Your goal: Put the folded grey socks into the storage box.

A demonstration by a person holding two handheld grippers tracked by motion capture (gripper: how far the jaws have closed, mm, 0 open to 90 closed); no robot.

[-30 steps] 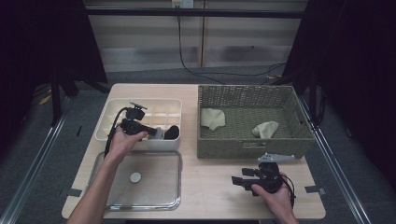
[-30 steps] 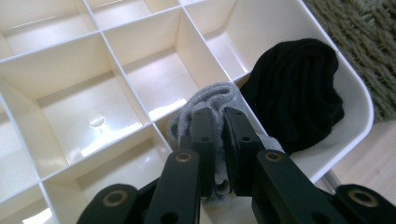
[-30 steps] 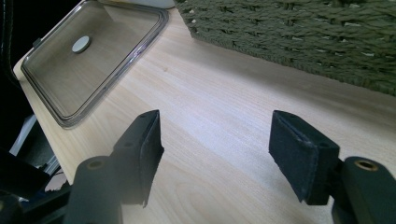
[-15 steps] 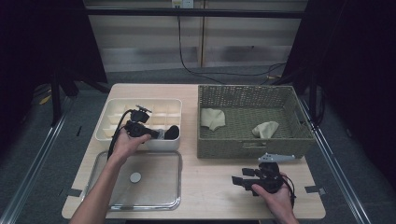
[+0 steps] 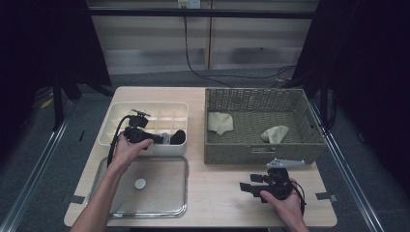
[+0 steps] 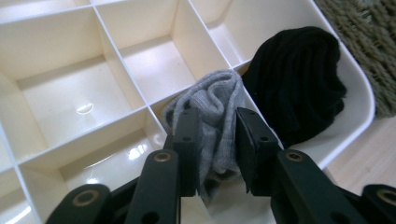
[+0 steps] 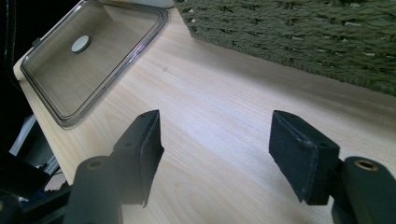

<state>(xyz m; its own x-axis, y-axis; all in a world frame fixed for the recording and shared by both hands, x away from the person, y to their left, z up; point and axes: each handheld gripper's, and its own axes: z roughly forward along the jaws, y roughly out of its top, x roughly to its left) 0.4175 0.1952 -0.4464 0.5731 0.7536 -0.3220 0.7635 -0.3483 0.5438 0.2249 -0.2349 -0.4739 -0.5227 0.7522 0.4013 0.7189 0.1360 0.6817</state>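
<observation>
A white divided organiser (image 5: 145, 108) stands at the table's left. My left gripper (image 5: 162, 139) reaches into its front right corner. In the left gripper view a rolled grey sock (image 6: 215, 100) sits in a compartment between the jaws of my left gripper (image 6: 217, 154), which have just been opening; the pads flank it loosely. A black sock (image 6: 294, 79) fills the corner compartment beside it, also seen from above as the black sock (image 5: 178, 137). My right gripper (image 5: 244, 187) rests low over the table's front right, open with nothing between its pads (image 7: 144, 144).
A green wicker basket (image 5: 256, 94) at the back right holds two pale socks (image 5: 220, 123) (image 5: 274, 134). A clear lid (image 5: 159, 164) with a small round disc (image 5: 140, 183) lies at the front left; its rim (image 7: 140, 44) lies ahead of the right gripper, beside the basket wall (image 7: 289, 32).
The left hand has shifted only slightly over the organiser's front right corner. The right hand has kept still.
</observation>
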